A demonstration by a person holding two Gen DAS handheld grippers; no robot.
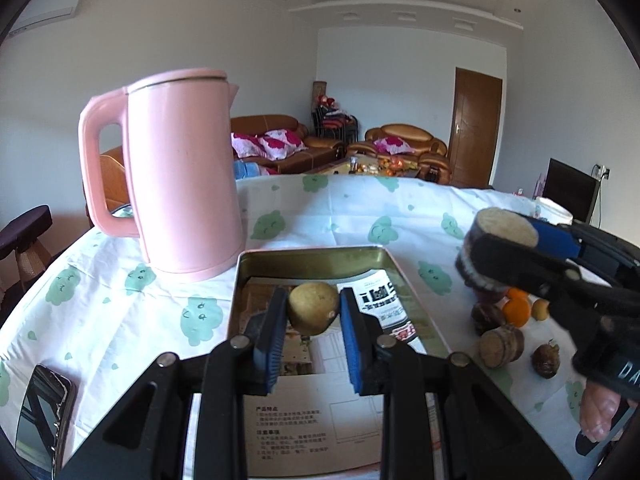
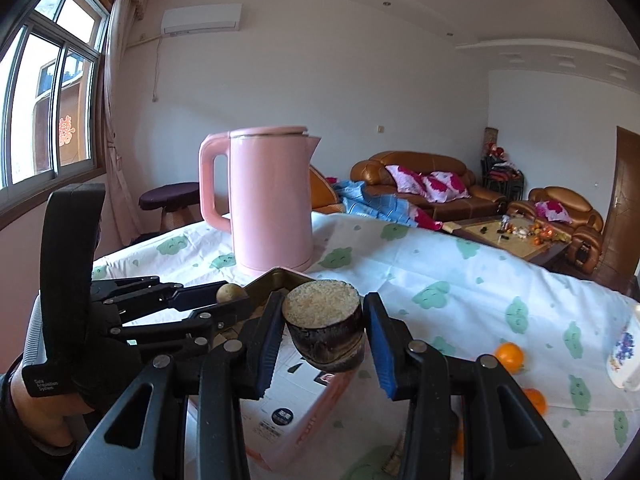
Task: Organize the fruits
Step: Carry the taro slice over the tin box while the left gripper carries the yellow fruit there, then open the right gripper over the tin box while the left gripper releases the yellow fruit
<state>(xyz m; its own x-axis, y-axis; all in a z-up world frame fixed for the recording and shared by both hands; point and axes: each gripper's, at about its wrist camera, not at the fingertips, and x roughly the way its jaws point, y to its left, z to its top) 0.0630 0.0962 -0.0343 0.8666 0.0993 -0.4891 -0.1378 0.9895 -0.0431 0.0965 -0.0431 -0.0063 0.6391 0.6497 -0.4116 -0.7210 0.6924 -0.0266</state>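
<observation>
My left gripper is shut on a small yellow-brown fruit and holds it above the metal tin tray. It also shows in the right wrist view, at the left. My right gripper is shut on a dark sugarcane chunk with a pale cut top, held above a pink box. That chunk shows at the right of the left wrist view. More cane chunks, oranges and a dark round fruit lie on the cloth.
A tall pink kettle stands behind the tray at the left. A phone lies at the near left edge. A patterned white bottle stands at the right. Oranges lie on the green-print tablecloth.
</observation>
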